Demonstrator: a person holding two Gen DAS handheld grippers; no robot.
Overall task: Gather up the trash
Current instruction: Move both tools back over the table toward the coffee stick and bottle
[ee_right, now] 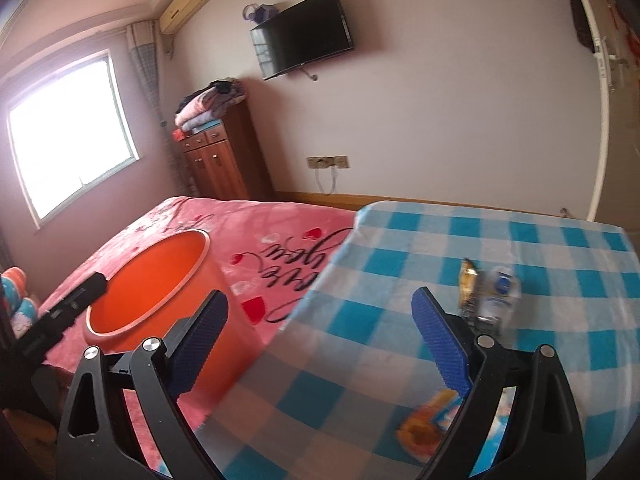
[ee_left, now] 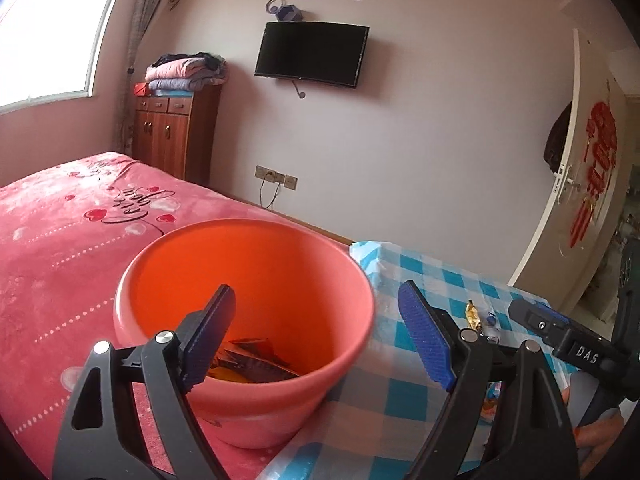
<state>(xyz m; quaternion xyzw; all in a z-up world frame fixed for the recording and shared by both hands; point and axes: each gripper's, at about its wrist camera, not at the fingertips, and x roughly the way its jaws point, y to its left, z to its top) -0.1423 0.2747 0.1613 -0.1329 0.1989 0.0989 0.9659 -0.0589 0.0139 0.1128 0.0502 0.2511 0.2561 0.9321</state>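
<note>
With both tools wide and empty, bring the right tool (ee_right: pixel 320 344) low over the orange snack wrapper (ee_right: pixel 426 426) on the checked table (ee_right: pixel 540 240), pinch its crinkled edge, then carry to the orange bucket (ee_right: pixel 160 280) on the bed (ee_right: pixel 280 232).

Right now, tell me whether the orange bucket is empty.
Not empty: the orange bucket stands upright on the pink bedspread with dark crumpled wrappers at its bottom.

I see pale walls, a dark television (ee_left: pixel 312 55) mounted at twelve o'clock, a bright window (ee_left: pixel 52 32) at ten, a wooden cabinet (ee_left: pixel 176 132) beneath folded blankets (ee_left: pixel 186 74), white door (ee_left: pixel 576 184) at three.
</note>
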